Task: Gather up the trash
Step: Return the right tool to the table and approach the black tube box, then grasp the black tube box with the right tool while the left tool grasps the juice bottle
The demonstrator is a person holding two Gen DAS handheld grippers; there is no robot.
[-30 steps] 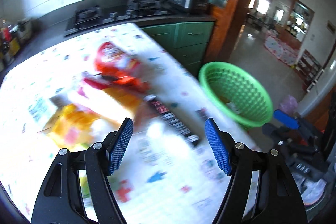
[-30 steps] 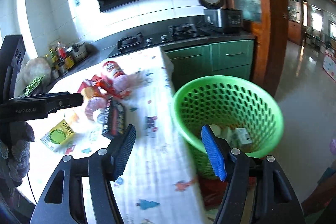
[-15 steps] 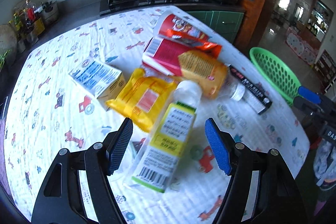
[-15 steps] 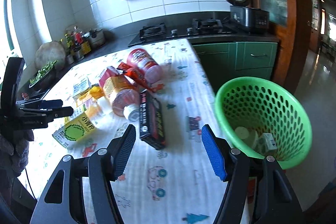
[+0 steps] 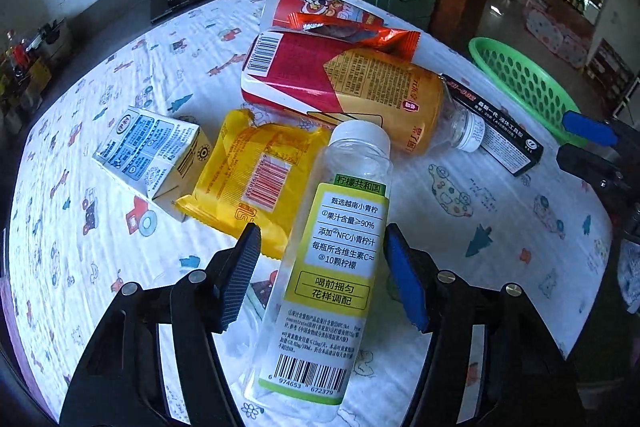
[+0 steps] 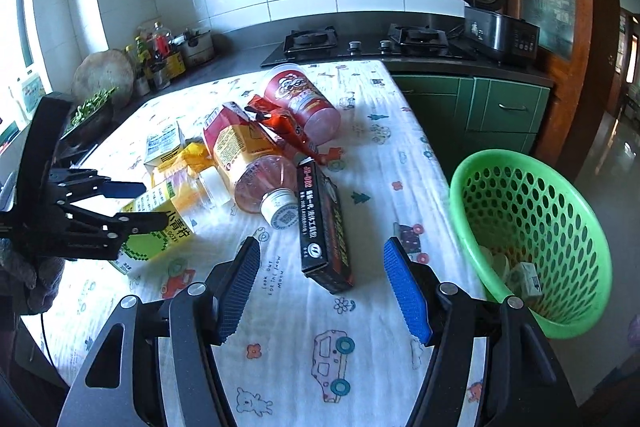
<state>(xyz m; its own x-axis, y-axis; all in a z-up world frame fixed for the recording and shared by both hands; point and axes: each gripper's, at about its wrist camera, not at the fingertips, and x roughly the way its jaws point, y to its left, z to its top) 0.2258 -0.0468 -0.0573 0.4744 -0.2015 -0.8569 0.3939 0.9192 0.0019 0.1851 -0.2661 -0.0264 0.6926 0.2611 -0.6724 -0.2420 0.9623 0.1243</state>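
Right wrist view: green basket (image 6: 532, 227) beside my desk (image 6: 304, 347) holds few pieces, pile mostly uncollected; my left gripper (image 5: 320, 279) jaws closing around, not yet pressing, the lemon-juice bottle (image 5: 332, 267); my right gripper (image 6: 324, 287) jaws open, empty, over the black box (image 6: 324, 227).

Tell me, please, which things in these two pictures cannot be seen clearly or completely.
- Left wrist view: the green basket shows only its rim and wall; its inside is hidden.
- Left wrist view: the clear juice bottle lies between the closing left gripper; whether the pads touch it cannot be told.
- Right wrist view: the small cartons in the basket are too small to read.
- Right wrist view: the yellow packet is mostly hidden behind bottles.
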